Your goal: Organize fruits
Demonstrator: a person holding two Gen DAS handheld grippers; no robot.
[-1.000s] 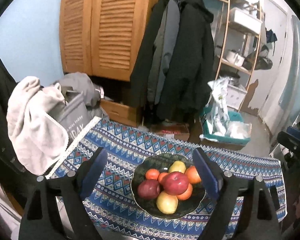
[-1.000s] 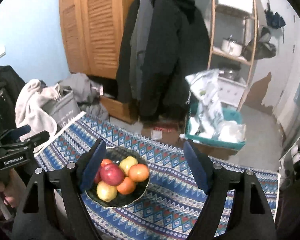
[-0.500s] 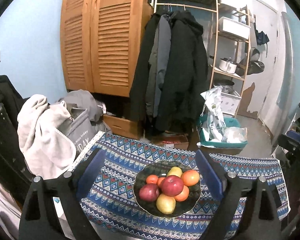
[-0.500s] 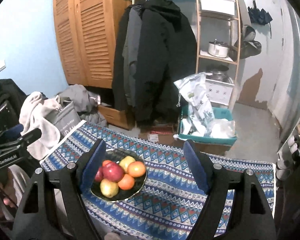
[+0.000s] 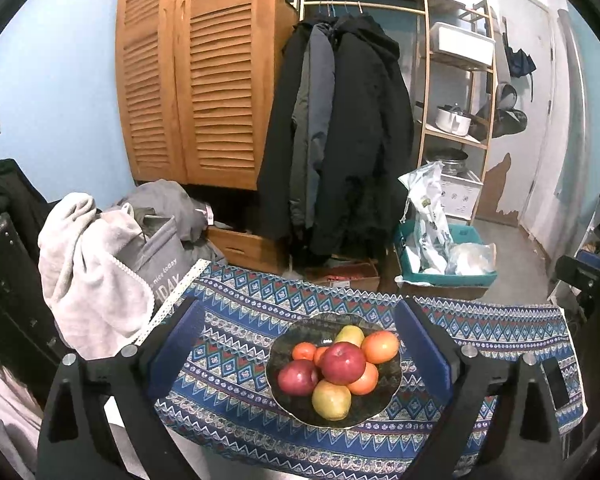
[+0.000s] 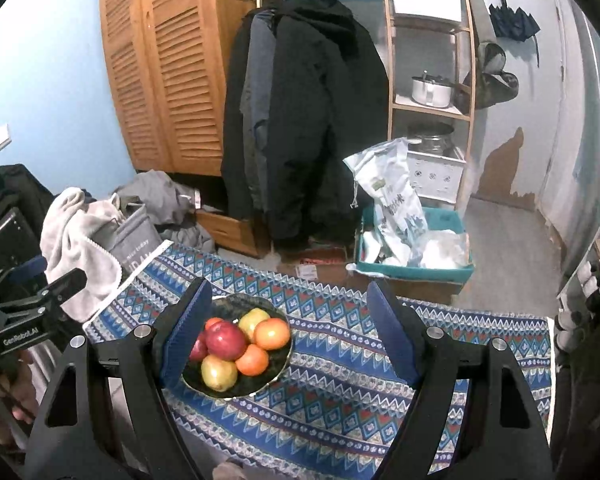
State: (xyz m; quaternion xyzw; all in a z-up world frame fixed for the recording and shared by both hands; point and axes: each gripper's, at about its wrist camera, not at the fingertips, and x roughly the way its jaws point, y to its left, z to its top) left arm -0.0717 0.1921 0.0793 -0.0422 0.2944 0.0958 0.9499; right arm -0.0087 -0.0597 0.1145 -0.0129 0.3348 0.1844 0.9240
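on the patterned cloth (image 5: pixel 236 320), fruit fills a plate (image 5: pixel 278 364).

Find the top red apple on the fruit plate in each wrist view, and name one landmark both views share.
Left wrist view: the top red apple sits low and just right of centre, between the left gripper's fingers.
Right wrist view: it sits lower left, just inside the right gripper's left finger.
Shared landmark: the black coats hanging behind the table.
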